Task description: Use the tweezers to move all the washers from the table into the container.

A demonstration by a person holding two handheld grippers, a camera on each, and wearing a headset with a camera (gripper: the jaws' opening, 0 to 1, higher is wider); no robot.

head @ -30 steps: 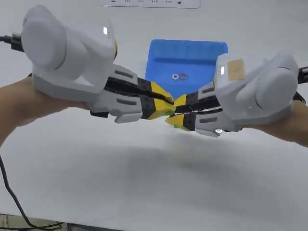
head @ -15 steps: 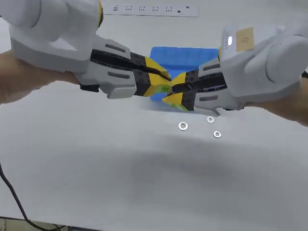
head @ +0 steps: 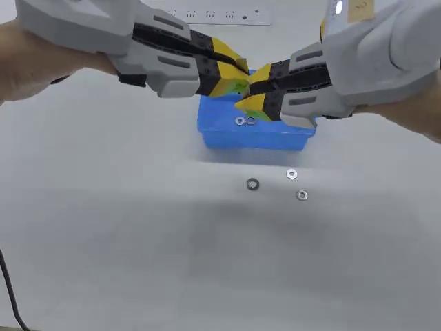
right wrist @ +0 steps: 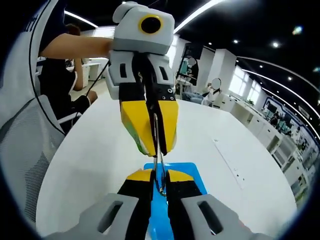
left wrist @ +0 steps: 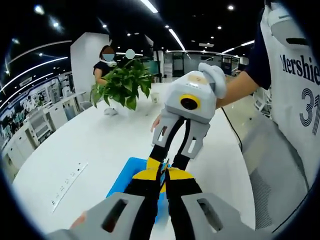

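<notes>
Right tool (right wrist: 159, 176); tweezers (right wrist: 157, 161) lengthwise along jaws

Shirt lettering: "Mershie", in dark letters on the white shirt (left wrist: 292, 100) of the person at the edge of the left gripper view. The word runs out of the picture.
Shirt number: "31", in large dark digits below the lettering, the last digit partly cut off.
Sticker: a tan sticker (head: 360, 7) on the body of the right tool (head: 249, 88); its mark is too cropped to read.
</notes>
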